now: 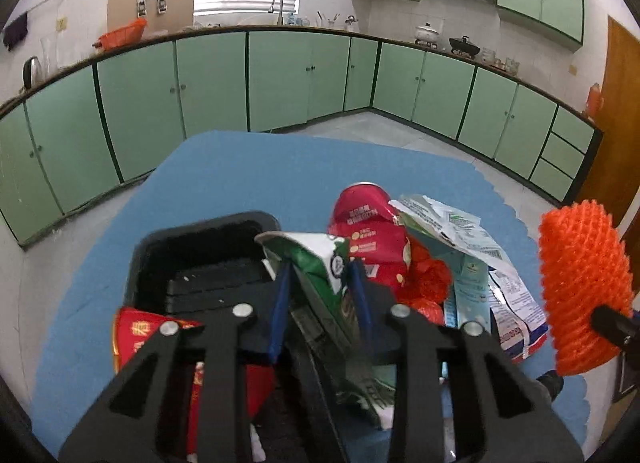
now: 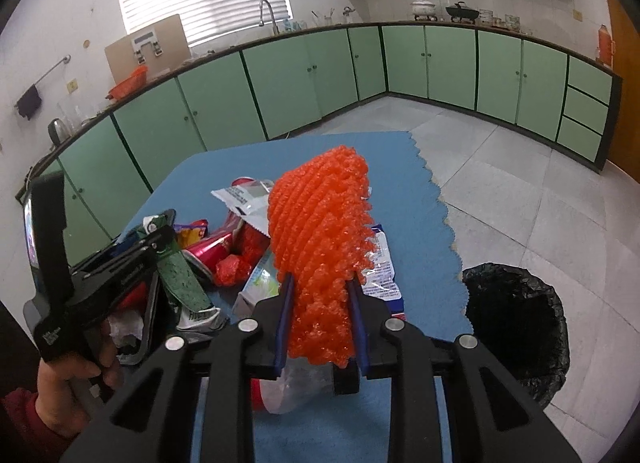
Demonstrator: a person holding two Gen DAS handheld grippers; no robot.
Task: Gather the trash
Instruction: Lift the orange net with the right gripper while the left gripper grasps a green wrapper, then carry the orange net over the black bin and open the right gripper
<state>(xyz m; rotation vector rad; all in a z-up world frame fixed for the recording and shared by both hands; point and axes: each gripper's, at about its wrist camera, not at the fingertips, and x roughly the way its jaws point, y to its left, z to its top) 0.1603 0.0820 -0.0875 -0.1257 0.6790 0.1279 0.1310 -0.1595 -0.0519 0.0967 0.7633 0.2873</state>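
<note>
The left hand-held gripper (image 1: 320, 283) is pinching a green wrapper (image 1: 320, 263) at lower centre; the right hand-held gripper (image 2: 320, 303) is clamping an orange foam net (image 2: 320, 231).

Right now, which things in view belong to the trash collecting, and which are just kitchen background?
Job:
orange foam net in right gripper
green wrapper in left gripper
red can
black tray
lined bin

Background:
orange basket
kettle
pots
</note>
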